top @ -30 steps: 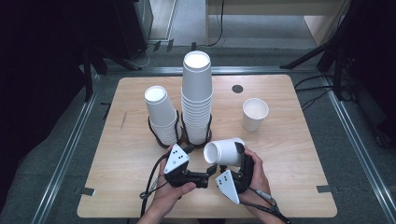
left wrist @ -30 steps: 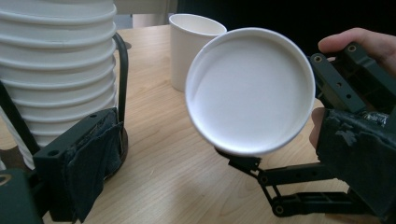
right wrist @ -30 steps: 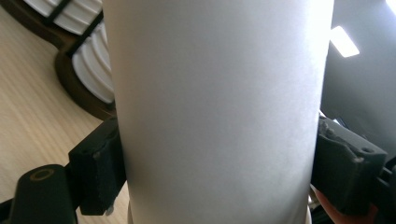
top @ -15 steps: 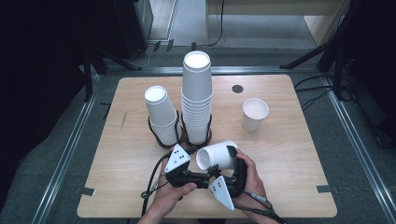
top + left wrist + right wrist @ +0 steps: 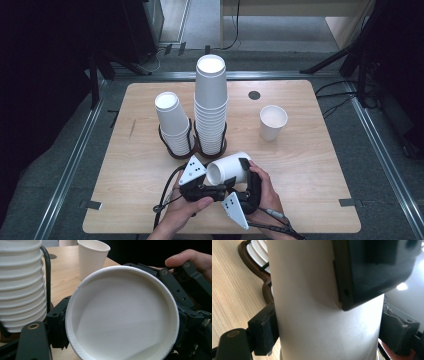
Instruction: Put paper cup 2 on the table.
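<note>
The right gripper is clamping a white paper cup that is lying on its side above the near middle of the wooden table. In the high view the cup's open mouth is pointing toward 9 o'clock and its base toward 3 o'clock, with one black jaw pressing across its upper wall. In the right gripper view the cup wall is running straight up between the two jaws, one pad touching it at 9 o'clock and the other at 3 o'clock.

The left gripper is sitting just at 8 o'clock of the cup's mouth. Its jaws have just been closing, and in the left gripper view they are closing on the rim of the cup: one jaw is lying against the outside of the rim at 9 o'clock, while the other is hidden behind the cup at 3 o'clock, so whether both pads are pressing cannot be told. The cup's open mouth is facing this camera squarely.

At 12 o'clock of the held cup, the tall stack of paper cups is standing in its dark holder, and the shorter stack is leaning at 11 o'clock beside it. A single upright paper cup is standing well apart at 2 o'clock.
</note>
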### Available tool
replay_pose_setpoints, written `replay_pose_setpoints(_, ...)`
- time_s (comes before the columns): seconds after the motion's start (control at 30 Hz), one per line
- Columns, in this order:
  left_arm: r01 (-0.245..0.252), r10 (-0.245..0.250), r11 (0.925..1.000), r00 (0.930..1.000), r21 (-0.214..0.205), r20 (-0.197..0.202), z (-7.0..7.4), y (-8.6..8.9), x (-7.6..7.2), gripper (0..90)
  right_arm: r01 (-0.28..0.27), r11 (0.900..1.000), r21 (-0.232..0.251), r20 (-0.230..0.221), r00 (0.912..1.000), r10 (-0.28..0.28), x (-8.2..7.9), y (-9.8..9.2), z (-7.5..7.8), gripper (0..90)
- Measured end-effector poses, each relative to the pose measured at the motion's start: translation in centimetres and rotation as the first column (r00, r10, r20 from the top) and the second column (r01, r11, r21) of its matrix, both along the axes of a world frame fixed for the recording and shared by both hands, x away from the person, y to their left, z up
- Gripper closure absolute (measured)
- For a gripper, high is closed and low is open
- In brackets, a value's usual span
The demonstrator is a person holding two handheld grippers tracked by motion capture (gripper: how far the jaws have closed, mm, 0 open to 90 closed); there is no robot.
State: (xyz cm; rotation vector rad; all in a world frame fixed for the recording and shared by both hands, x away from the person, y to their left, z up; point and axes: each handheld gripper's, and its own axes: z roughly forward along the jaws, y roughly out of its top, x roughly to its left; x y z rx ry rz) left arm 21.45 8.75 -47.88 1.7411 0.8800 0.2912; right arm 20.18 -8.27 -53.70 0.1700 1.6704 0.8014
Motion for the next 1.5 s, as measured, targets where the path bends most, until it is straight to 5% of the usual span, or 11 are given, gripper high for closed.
replay_pose_setpoints(0.33,-0.006,0.005,0.9989,0.9999,-0.047,-0.014,0.0,0.7,0.2,22.2,-0.026,0.9994,0.024,-0.01,0.9996,0.026,0.0,0.1,0.0,11.4)
replay_pose_setpoints(0.53,-0.081,0.083,0.9944,0.9964,-0.067,0.019,0.3,1.8,0.5,22.7,-0.036,0.9945,0.098,-0.035,0.9986,0.04,-0.3,-0.1,0.9,3.1)
replay_pose_setpoints(0.63,-0.112,0.116,0.9899,0.9926,-0.086,0.036,0.4,2.4,0.5,22.7,-0.021,0.9859,0.166,-0.062,0.9976,0.032,-0.3,-0.2,1.3,0.0)
replay_pose_setpoints(0.73,-0.128,0.134,0.9875,0.9887,-0.092,0.066,0.5,2.7,0.4,22.8,-0.014,0.9634,0.268,-0.106,0.9934,0.044,-0.2,-0.6,2.0,0.0)
replay_pose_setpoints(0.93,-0.164,0.185,0.9768,0.9701,-0.138,0.157,0.5,2.9,0.4,22.7,0.013,0.8906,0.455,-0.196,0.9767,0.086,0.0,-1.5,3.0,0.0)
replay_pose_setpoints(1.03,-0.182,0.206,0.9728,0.9629,-0.143,0.174,0.5,2.9,0.4,22.7,0.057,0.8159,0.575,-0.29,0.9471,0.138,0.0,-2.0,3.8,0.0)
replay_pose_setpoints(1.1,-0.187,0.213,0.969,0.9633,-0.161,0.163,0.6,3.1,0.4,22.7,0.073,0.7802,0.621,-0.31,0.9376,0.158,-0.1,-2.1,4.3,0.0)
replay_pose_setpoints(1.13,-0.188,0.216,0.9666,0.9635,-0.174,0.158,0.6,3.2,0.4,22.7,0.077,0.7694,0.634,-0.315,0.9346,0.166,-0.2,-2.2,4.5,0.0)
replay_pose_setpoints(1.33,-0.191,0.223,0.9636,0.9592,-0.187,0.173,0.4,3.2,0.4,22.7,0.126,0.6662,0.735,-0.364,0.9021,0.232,-0.4,-2.5,5.8,0.0)
replay_pose_setpoints(1.47,-0.165,0.2,0.9688,0.9615,-0.185,0.189,0.3,2.9,0.3,22.8,0.174,0.6133,0.771,-0.392,0.8879,0.241,-0.3,-2.8,6.1,0.0)
replay_pose_setpoints(1.5,-0.159,0.195,0.9697,0.9616,-0.186,0.193,0.2,2.8,0.3,22.8,0.194,0.5925,0.782,-0.405,0.8805,0.246,-0.3,-2.9,6.1,0.0)
